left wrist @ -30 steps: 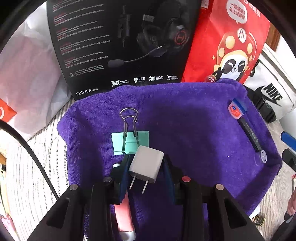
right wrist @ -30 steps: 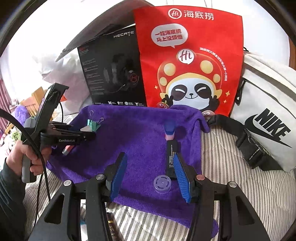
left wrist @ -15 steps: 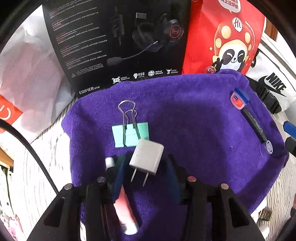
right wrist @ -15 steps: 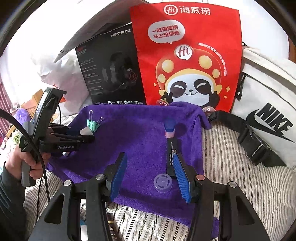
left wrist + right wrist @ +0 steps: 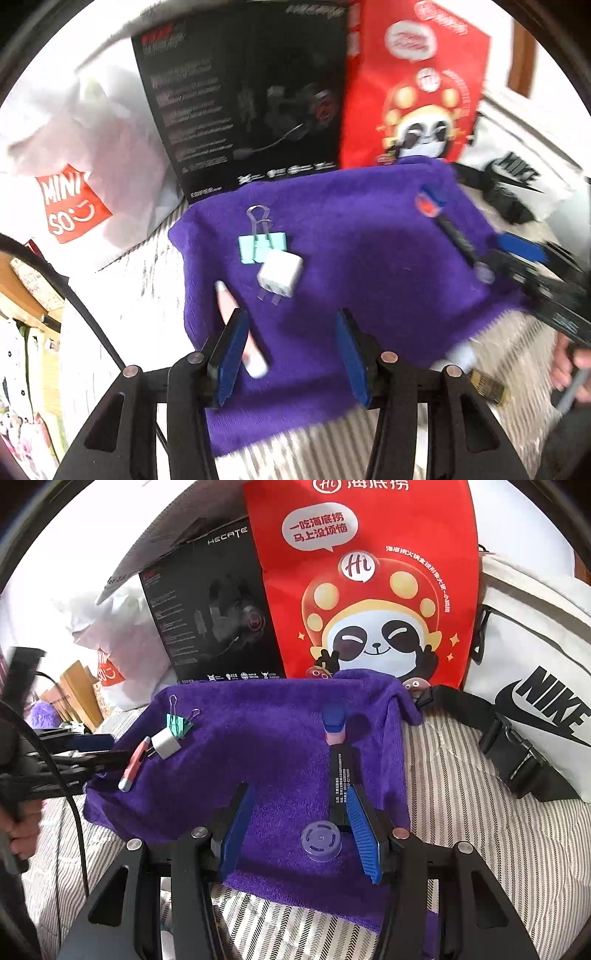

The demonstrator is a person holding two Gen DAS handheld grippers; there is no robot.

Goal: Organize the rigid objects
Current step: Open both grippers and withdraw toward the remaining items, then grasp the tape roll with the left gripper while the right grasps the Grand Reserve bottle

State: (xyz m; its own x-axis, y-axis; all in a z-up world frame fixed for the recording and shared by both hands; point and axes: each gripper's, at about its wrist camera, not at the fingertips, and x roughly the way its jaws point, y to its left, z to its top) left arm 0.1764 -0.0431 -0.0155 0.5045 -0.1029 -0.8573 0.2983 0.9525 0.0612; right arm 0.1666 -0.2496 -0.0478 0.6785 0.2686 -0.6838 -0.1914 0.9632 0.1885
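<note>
One white charger plug (image 5: pixel 280 275) lies on the purple towel (image 5: pixel 362 258), its two prongs pointing toward the left gripper (image 5: pixel 291 354). It touches one mint binder clip (image 5: pixel 261 247) just behind it. Just beside the plug, on the left, lies one pink tube (image 5: pixel 236 325), partly hidden behind the left blue finger pad. The fingers of the left gripper are spread wide and hold nothing; the plug is apart from them, in front.

On the other side of the towel lies one black tube with a blue cap (image 5: pixel 338 753), and one clear round cap (image 5: pixel 320 840) just at its near end. The right gripper (image 5: pixel 304 827) hovers above this end; its fingers are also released, with the round cap between them and the black tube beside the right pad.

Behind the towel stand one black headset box (image 5: pixel 218 616) and one red panda bag (image 5: pixel 369 579). One white Nike bag (image 5: pixel 535 701) lies to the right on the striped bed cover (image 5: pixel 480 812).
</note>
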